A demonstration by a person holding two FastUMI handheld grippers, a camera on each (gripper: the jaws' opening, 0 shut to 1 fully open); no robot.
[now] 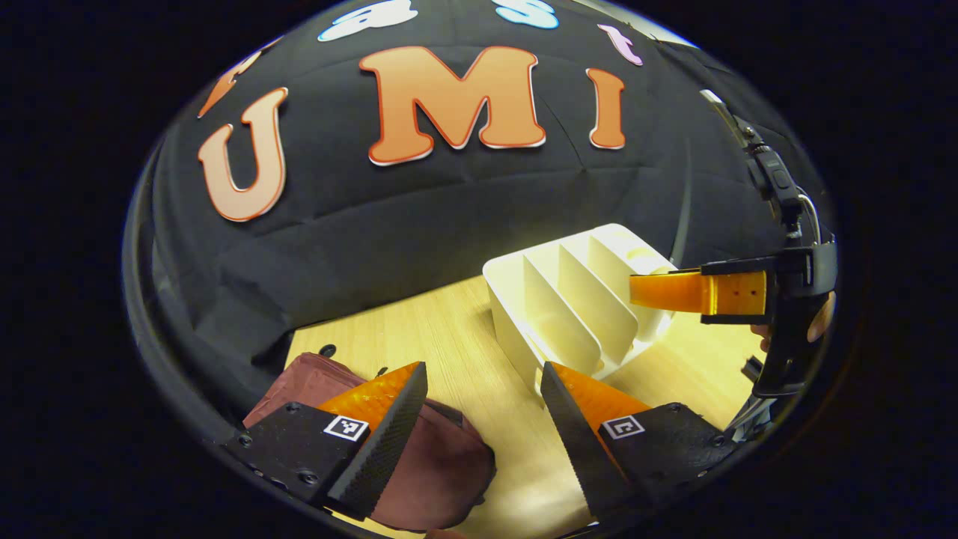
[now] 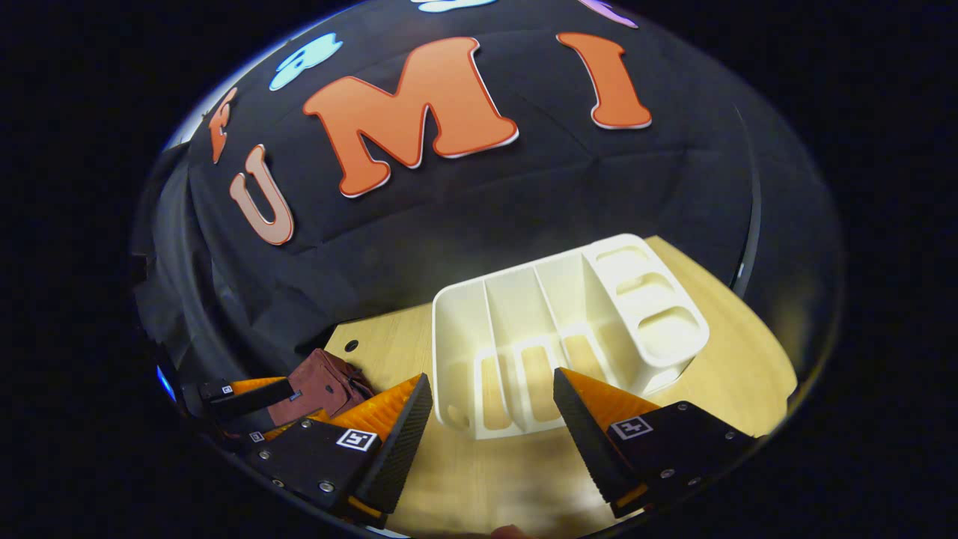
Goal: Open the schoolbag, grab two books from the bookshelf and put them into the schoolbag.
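The bag (image 1: 441, 464) — a maroon cloth schoolbag — lies on the table (image 1: 449, 352) at the left, near the front edge; in the left gripper view it sits under and just beyond the left finger of the left gripper (image 1: 483, 419). Whether its opening is zipped cannot be told. In the right gripper view the bag (image 2: 325, 385) shows at lower left, with the left gripper (image 2: 247, 400) over it.

The rack (image 1: 576, 299) — a white bookshelf with upright dividers — stands to the right of the bag, well apart from it, on the pale wooden table. Its slots (image 2: 524, 329) hold no books in the right gripper view.

Left gripper: jaws wide apart, nothing between them. Right gripper (image 2: 490, 419): jaws likewise wide and empty, poised just in front of the rack. In the left gripper view the right gripper (image 1: 673, 292) reaches in from the right edge, its fingers at the rack's far end, a hand (image 1: 819, 318) partly visible behind it.
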